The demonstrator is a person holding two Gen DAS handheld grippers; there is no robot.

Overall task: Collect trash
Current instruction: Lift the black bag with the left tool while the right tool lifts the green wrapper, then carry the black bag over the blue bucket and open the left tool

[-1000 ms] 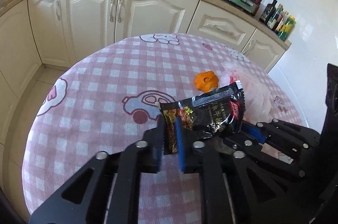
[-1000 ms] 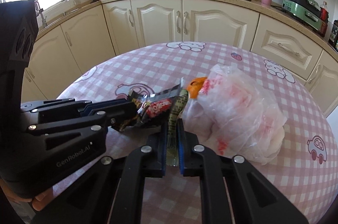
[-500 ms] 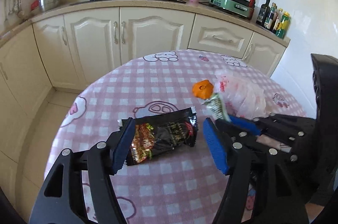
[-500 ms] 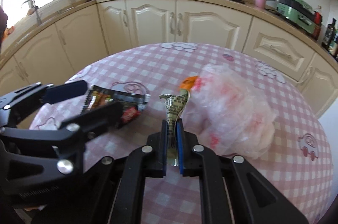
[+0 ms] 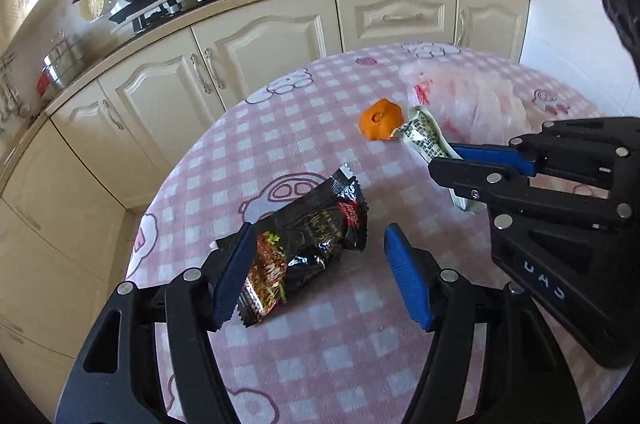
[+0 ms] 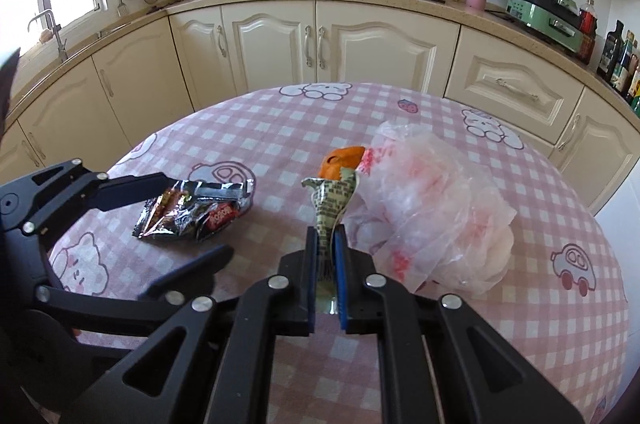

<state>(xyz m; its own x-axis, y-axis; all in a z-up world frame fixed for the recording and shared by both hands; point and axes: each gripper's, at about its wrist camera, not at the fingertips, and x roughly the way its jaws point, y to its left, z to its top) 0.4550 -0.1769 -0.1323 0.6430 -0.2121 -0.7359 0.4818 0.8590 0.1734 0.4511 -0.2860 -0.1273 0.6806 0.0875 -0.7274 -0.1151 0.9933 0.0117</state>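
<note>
Trash on the round table [image 6: 280,128]: a black snack wrapper [image 5: 308,248] lies flat on the pink checked cloth, crinkled, its printed end toward the left gripper [image 5: 320,272]. That gripper's blue pads stand wide apart around the wrapper; the near end of the packet lies against or just beside the left-hand pad [image 5: 234,276], contact hard to tell, while the other pad is clear of it. From the right wrist view the same wrapper [image 6: 192,212] sits between the left gripper's two black fingers, resting on the cloth. Second piece: a pale green printed wrapper [image 6: 330,208], twisted and standing upright, clamped between the pads of the right gripper [image 6: 325,248], which are drawn together on its lower part. Just beyond its tip, an orange peel [image 6: 340,162] on the cloth, touching or nearly touching a crumpled translucent plastic bag [image 6: 432,208] with red print, which lies to the right of the held wrapper. Cream cabinets [image 6: 320,44] behind.
</note>
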